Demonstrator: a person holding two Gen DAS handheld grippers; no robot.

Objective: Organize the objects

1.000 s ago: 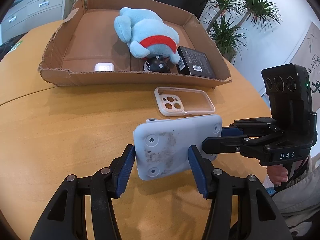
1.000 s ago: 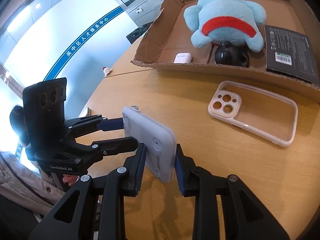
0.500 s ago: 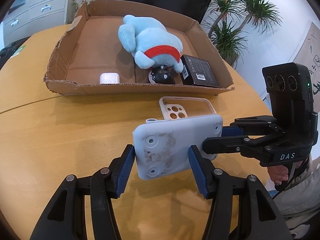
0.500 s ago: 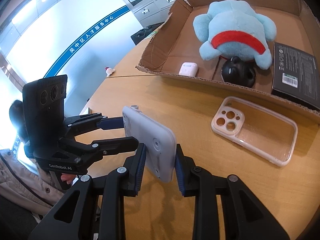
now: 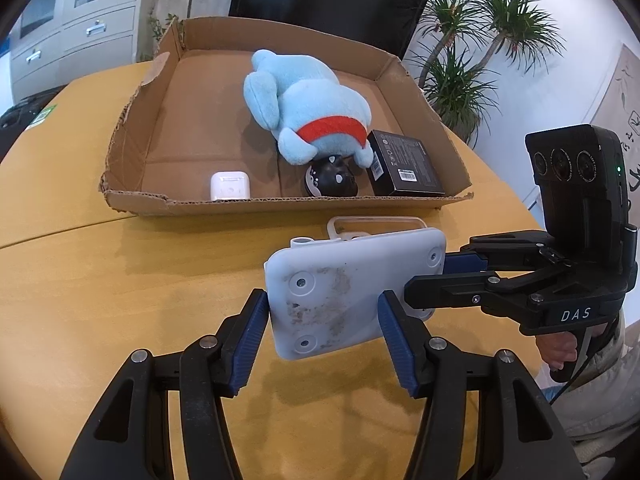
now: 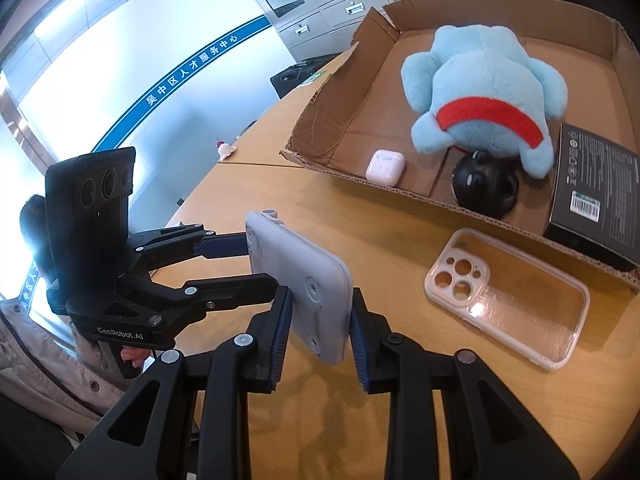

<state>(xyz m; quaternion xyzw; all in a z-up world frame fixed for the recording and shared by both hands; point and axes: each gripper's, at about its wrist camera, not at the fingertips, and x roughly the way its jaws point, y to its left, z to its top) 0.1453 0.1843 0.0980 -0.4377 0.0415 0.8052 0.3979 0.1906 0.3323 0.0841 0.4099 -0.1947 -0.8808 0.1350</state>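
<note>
The cardboard box sits just beyond the white device, held above the table, long axis across. The right gripper is clamped on its thin end; the left gripper brackets it, barely gripping if at all.

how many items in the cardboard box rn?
4: blue plush toy mid-box, white earbud case at the near wall, black round gadget under the plush's head, black carton at the right. Plush may hide more.
</note>
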